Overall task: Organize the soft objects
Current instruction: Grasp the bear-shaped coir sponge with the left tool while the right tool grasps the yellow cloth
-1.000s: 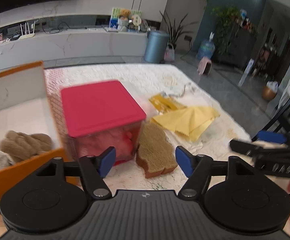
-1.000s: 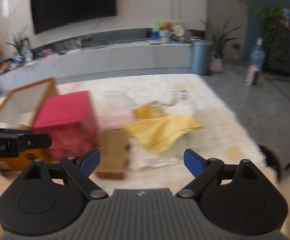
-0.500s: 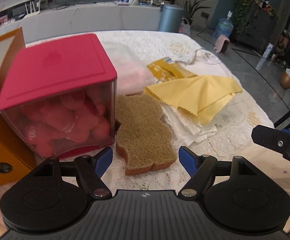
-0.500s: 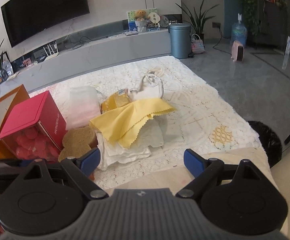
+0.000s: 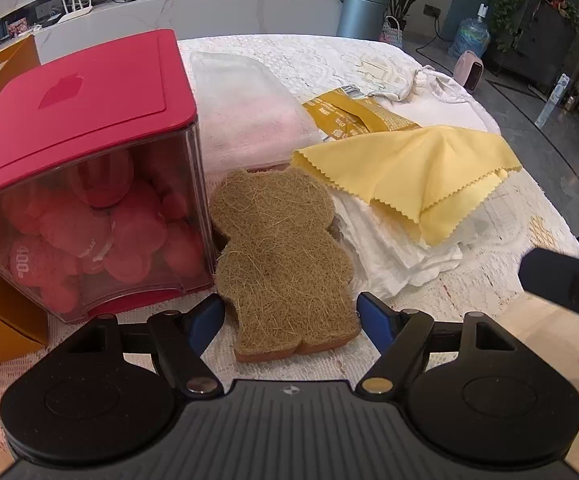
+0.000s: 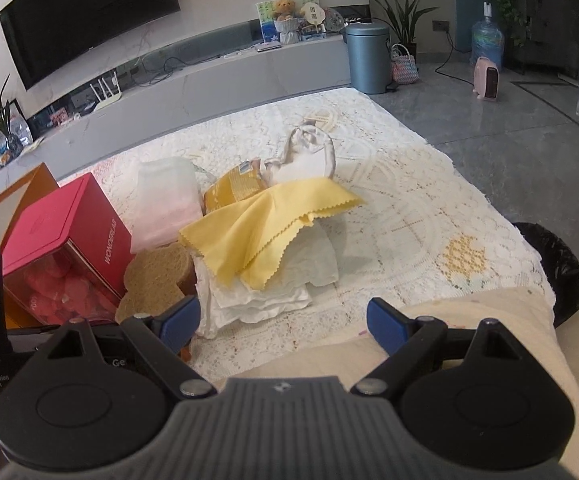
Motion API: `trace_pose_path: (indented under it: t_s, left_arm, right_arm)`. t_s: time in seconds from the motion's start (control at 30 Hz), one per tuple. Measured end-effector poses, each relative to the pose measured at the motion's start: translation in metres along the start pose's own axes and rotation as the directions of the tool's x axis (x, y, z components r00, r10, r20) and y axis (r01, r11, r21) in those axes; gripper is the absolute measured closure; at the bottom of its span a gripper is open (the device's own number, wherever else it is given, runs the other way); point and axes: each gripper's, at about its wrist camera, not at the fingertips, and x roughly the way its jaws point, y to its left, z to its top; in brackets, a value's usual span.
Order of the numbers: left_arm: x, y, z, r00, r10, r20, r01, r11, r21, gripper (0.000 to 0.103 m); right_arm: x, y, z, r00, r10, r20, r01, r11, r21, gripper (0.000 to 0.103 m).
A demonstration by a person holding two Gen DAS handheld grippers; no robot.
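Between my left gripper's [image 5: 290, 317] wide-spread jaws lies the bear-shaped fibre sponge [image 5: 283, 258], coarse and tan, flat on the lace-covered table [image 5: 501, 216]. Red-lidded clear box [image 5: 85, 176] stands just beside it on the left, crowding that jaw. Yellow pinked-edge cloth [image 5: 413, 172] drapes over crumpled white tissue [image 5: 385, 248]; possibly touching the sponge. My right gripper [image 6: 283, 320] hangs open and holds nothing.

left wrist view low and close over the bear-shaped sponge [image 5: 285, 256], right wrist view higher, farther back, both sharing the yellow cloth [image 6: 265, 228]
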Motion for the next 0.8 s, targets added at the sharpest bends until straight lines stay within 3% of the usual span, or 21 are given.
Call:
trace_pose_path:
  t_s: [0.23, 0.43, 0.53, 0.7, 0.8]
  left_arm:
    - [-0.01, -0.002, -0.001, 1.0, 0.001, 0.02, -0.001, 1.0, 0.023, 0.031]
    - [-0.026, 0.0, 0.002, 0.999, -0.018, 0.038, 0.018, 1.0, 0.004, 0.032]
    - [-0.028, -0.001, 0.006, 0.999, -0.026, 0.039, 0.026, 1.0, 0.0, 0.032]
    - [-0.031, -0.001, 0.008, 0.999, -0.029, 0.04, 0.03, 1.0, -0.01, 0.032]
    - [-0.034, 0.0, 0.01, 0.998, -0.036, 0.044, 0.037, 0.999, -0.016, 0.032]
  right_arm:
    - [0.01, 0.013, 0.019, 0.999, -0.015, 0.03, 0.018, 0.993, -0.12, 0.015]
    - [0.034, 0.027, 0.045, 0.998, 0.021, 0.062, -0.001, 0.953, -0.303, 0.015]
    - [0.054, 0.029, 0.059, 0.998, 0.053, 0.034, -0.038, 0.936, -0.351, 0.015]
    - [0.09, 0.029, 0.068, 0.999, 0.034, -0.034, -0.045, 0.923, -0.382, 0.016]
    - [0.104, 0.022, 0.066, 0.997, 0.015, -0.073, -0.04, 0.932, -0.36, 0.027]
